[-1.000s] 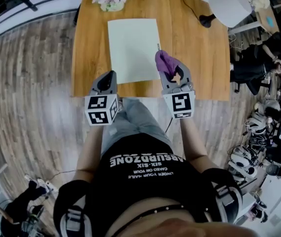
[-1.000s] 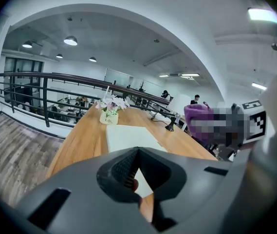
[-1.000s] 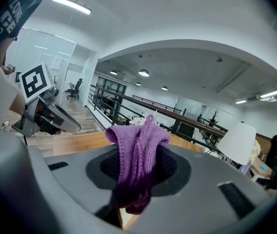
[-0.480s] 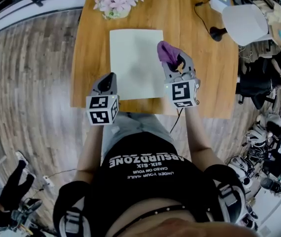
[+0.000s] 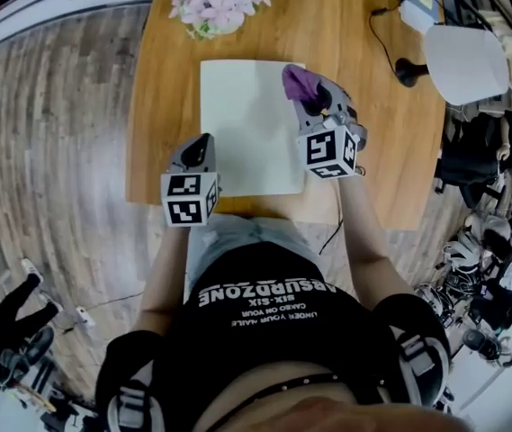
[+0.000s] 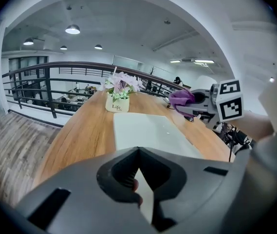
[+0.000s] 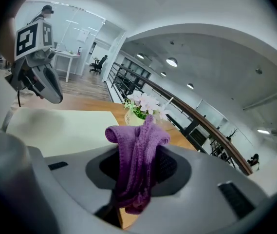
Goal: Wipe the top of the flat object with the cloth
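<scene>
Cloth, purple and bunched, is clamped between the closed jaws of the right hand-held gripper above the far right corner of the sheet, apparently just clear of its surface. The pale sheet lies flat in the middle of the bench, its long axis running straight away from the person, with flowers beyond its far end. From the cloth, nearly all of the sheet lies to the left and back toward the person, so a wipe would likely start with a short drop and then sweep that way. The left hand-held gripper hovers over the sheet's near left edge, jaws together on nothing, and is farther from the work.
</scene>
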{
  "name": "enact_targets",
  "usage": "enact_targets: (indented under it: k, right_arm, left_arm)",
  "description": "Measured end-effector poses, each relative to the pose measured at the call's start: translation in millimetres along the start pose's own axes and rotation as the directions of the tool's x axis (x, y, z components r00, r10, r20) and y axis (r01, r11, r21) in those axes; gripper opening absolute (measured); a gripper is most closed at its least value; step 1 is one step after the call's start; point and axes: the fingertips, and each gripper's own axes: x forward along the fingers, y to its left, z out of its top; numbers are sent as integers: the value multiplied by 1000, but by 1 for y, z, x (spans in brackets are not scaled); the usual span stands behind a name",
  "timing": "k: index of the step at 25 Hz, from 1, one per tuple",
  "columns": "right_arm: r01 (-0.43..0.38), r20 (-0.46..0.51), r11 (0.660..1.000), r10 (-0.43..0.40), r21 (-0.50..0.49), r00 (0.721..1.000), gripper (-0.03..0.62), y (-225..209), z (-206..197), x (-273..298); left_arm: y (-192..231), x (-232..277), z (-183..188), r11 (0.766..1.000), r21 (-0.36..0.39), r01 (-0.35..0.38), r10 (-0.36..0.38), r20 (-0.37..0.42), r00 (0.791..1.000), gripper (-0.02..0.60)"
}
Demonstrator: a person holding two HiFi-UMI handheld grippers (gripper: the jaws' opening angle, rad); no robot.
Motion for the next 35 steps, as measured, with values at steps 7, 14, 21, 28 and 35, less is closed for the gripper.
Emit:
enact_targets:
  k: [7,14,21,28,35]
  right_arm:
    - [-73,-24,995,71,-66,997,130,2,-14,41]
    - [-107,-72,986,98,-127,993,129,4,-30,64]
    - [-148,-121,975,129,-166,984,129,12,-46,79]
    - [-201,-148,973,183,-115,972,127,17,-48,86]
    - [-236,-155,966,218,-109,964,127,21,-49,81]
  left_arm:
    - [1,20,-7,1000,9,8,-7,-52,999,12]
    - [-1,35,-19,999,39,11,-8,-79,997,12]
    - [-4,40,-20,999,35,0,3,-107,994,12]
    - [0,43,-23,1000,3,13,-12,-122,992,12]
    - [-2,42,-25,1000,22,-4,6,-113,994,12]
